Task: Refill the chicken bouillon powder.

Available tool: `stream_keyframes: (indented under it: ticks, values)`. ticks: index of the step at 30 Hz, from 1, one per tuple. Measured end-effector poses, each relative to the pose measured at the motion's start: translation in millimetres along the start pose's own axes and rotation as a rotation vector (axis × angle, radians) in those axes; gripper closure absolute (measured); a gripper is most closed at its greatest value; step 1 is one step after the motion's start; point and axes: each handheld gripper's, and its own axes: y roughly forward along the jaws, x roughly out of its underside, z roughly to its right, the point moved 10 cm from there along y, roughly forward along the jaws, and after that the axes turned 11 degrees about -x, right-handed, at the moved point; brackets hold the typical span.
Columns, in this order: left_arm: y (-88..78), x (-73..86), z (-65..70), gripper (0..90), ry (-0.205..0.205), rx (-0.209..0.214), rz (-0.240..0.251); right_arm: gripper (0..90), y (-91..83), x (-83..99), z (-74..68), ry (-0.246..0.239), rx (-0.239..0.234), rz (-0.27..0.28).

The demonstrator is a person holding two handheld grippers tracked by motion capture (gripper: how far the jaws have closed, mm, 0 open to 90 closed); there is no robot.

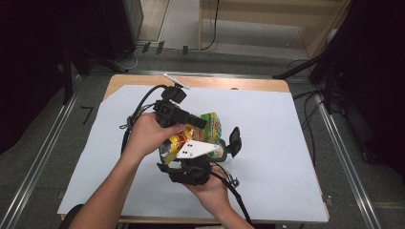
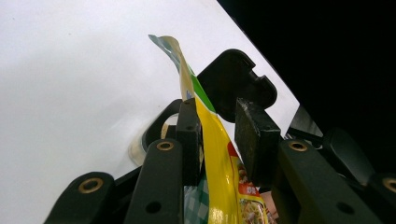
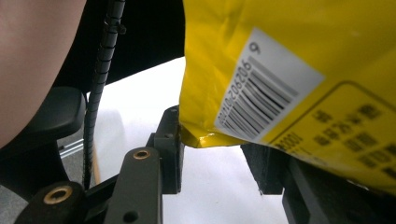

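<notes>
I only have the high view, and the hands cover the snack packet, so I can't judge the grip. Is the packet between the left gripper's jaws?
Observer: Yes. In the left gripper view the packet's thin edge runs up between the left gripper's jaws, against one pad. I cannot tell whether the other pad touches it.
Operator: And the right gripper?
Observer: In the right gripper view a corner of the packet sits between the right gripper's jaws, touching one pad.
Operator: Which face is toward that camera?
Observer: The yellow back, with a barcode.
</notes>
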Motion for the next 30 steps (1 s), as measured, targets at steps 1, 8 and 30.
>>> stream_keyframes:
  ticks: [1, 8, 30]
  values:
    - [0.0, 0.0, 0.0, 72.0, 0.000, 0.000, 0.000, 61.7, 0.0, 0.0, 0.2, -0.001, 0.001, -0.001]
    - [-1.8, -0.2, 0.1, 72.1, 0.005, 0.000, 0.009, 61.9, -0.3, -0.8, -0.1, -0.008, 0.001, -0.003]
    - [-1.4, 0.8, -0.8, 72.0, 0.002, -0.002, 0.008, 62.0, 0.0, 0.1, -0.1, -0.020, 0.007, -0.015]
